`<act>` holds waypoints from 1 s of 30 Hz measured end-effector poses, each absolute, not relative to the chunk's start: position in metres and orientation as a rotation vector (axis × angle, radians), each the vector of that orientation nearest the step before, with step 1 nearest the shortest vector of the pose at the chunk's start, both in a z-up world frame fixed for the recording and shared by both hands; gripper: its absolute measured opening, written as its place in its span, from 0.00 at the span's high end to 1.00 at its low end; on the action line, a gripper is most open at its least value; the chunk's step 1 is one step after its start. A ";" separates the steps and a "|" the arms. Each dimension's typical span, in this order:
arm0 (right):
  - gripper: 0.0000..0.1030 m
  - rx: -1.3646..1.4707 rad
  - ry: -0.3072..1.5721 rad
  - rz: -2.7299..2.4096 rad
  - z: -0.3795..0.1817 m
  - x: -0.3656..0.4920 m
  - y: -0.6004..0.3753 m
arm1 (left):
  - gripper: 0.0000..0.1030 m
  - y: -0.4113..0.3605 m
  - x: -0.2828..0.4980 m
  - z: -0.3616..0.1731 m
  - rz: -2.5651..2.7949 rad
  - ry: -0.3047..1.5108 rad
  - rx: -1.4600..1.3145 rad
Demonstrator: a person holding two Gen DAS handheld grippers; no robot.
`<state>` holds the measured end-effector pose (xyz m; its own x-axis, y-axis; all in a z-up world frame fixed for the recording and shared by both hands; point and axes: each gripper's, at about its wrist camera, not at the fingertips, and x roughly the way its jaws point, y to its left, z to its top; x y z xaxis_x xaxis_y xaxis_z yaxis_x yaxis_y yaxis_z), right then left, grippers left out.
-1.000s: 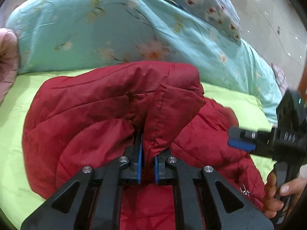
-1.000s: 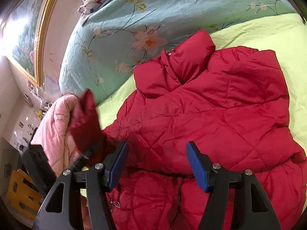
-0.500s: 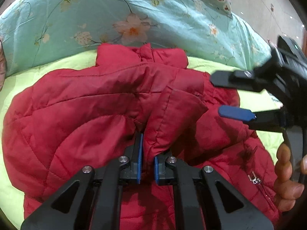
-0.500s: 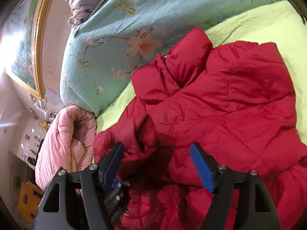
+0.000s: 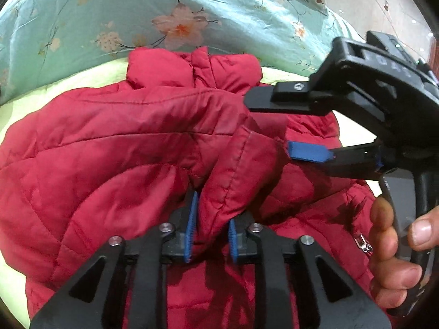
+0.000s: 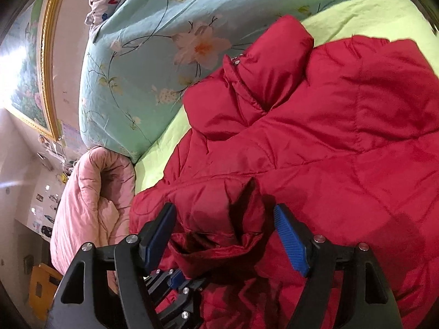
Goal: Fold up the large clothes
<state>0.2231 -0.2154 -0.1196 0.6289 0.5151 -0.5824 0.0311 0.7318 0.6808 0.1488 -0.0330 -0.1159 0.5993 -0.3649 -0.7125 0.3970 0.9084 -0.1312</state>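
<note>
Red padded jacket (image 5: 115,150) lies spread on green bed sheet (image 6: 356,19). Left hand-held gripper (image 5: 210,231) jaws opening, sleeve cuff (image 5: 238,170) between pads — risk: cuff springs back, fold undone. Right hand-held gripper (image 6: 225,235) wide open astride cuff, gripping nothing — late closure may miss slippery fabric.
</note>
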 end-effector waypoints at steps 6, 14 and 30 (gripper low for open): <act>0.29 0.737 0.864 0.311 -0.125 0.225 -0.218 | 0.57 -0.027 0.141 -0.111 -0.489 0.862 0.017; 0.27 0.751 0.859 0.345 -0.125 0.215 -0.215 | 0.49 0.005 0.127 -0.093 -0.537 0.881 -0.036; 0.27 0.621 0.882 0.319 -0.131 0.209 -0.187 | 0.40 0.152 0.147 -0.068 -0.164 0.759 -0.187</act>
<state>0.2088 -0.1866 -0.1306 0.6050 0.5020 -0.6180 -0.0095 0.7807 0.6248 0.1473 0.1515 -0.0682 0.7143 -0.2143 -0.6662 0.0800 0.9707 -0.2266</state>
